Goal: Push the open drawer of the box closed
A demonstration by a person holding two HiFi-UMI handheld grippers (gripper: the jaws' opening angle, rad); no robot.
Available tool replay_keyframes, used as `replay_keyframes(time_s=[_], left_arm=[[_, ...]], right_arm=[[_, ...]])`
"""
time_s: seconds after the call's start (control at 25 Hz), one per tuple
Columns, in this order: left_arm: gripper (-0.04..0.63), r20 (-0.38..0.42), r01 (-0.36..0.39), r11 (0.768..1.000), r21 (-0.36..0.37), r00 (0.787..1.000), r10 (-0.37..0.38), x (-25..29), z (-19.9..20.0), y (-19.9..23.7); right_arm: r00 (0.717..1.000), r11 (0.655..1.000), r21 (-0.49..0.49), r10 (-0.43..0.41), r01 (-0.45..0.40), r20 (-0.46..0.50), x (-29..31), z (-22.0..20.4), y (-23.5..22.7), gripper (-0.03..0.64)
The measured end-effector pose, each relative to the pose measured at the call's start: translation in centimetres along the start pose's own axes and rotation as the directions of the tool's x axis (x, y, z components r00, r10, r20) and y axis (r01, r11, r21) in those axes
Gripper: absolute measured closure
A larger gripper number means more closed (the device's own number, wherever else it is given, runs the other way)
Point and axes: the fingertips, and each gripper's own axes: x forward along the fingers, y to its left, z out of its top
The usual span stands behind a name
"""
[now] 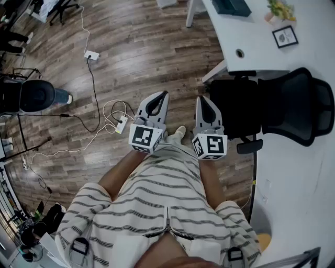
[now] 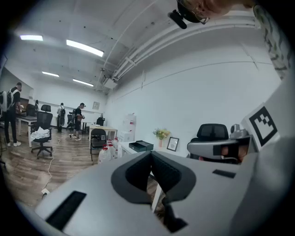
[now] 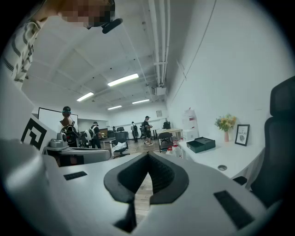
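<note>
Striped shirt [image 1: 167,193] below lens, 2 grippers just ahead | left gripper [image 1: 161,99] jaws pressed together, empty | right gripper [image 1: 203,102] likewise | box [image 1: 231,6] on desk [image 1: 261,47], ahead-right, well apart | right gripper nearer | drawer facing: cannot tell

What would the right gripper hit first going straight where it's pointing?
Nothing near: the right gripper points along open wood floor, the white desk just to its right. A distant black chair is roughly in line, though depth is unclear.

Wood floor [image 1: 141,47], white desk [image 1: 309,57]
</note>
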Motion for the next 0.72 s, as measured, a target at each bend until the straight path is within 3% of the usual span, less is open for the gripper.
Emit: replay_keyframes(time_s=[0.44, 0.72], left_arm=[[0.594, 0.012, 0.081, 0.997, 0.019, 0.997, -0.081, 3.0, 0.5, 3.8], [0.594, 0.01, 0.12, 0.993, 0.018, 0.993, -0.121, 6.3, 0.3, 5.5]], right_arm=[[0.997, 0.996, 0.043, -0.074, 0.072, 0.035, 4.5, 0.7, -0.2, 0.606], [0.992, 0.992, -0.009, -0.123, 0.124, 0.021, 7.4, 1.2, -1.7, 0.607]])
